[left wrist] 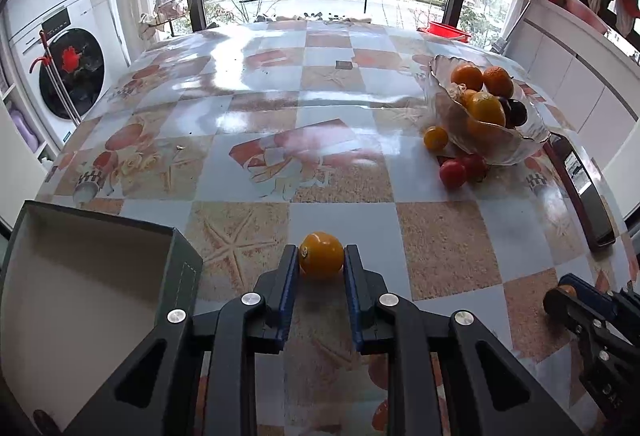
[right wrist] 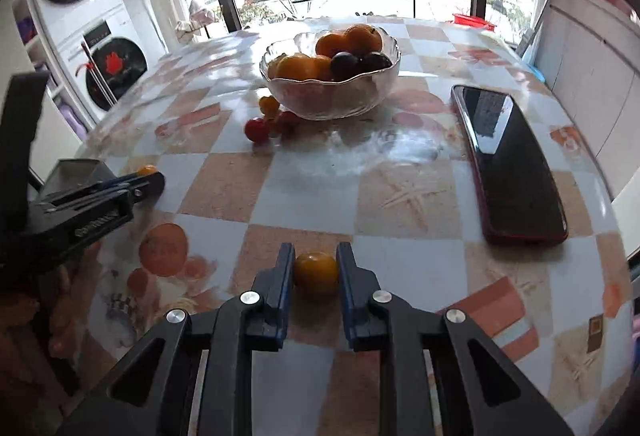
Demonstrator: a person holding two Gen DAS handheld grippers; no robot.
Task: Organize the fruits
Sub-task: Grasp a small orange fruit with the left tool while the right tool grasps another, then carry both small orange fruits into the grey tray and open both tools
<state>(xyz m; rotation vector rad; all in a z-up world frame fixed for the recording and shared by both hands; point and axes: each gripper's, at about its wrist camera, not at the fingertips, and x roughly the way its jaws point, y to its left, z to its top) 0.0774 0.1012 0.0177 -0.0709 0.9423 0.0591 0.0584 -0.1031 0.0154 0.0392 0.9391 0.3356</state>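
Between my left fingers point(left wrist: 285, 268) sits a small yellow-orange fruit point(left wrist: 321, 255), both blue pads pressed against its sides, so the left gripper point(left wrist: 321, 260) is pinching it just above the table point(left wrist: 344, 211). My right gripper point(right wrist: 315, 268) does the same: its fingers point(right wrist: 285, 268) clamp a second small orange fruit point(right wrist: 316, 272) low over the checked cloth.

I judge the step in hand to be the carry: both fruits are picked and neither is placed. Just left of my left fingers stands an open green box point(left wrist: 182, 268), seemingly empty as far as I can see. Ahead and right of them is the glass bowl point(left wrist: 520, 147) piled with oranges and dark plums, with loose cherry tomatoes point(left wrist: 454, 173) beside its base. Next I must choose a container and lower each fruit in before releasing; these round things would roll if dropped.

Only the left view shows the box interior clearly. Only the right view shows the bowl point(right wrist: 304, 103) whole, and the dark phone point(right wrist: 516, 171) lying flat, right of my right fingers.
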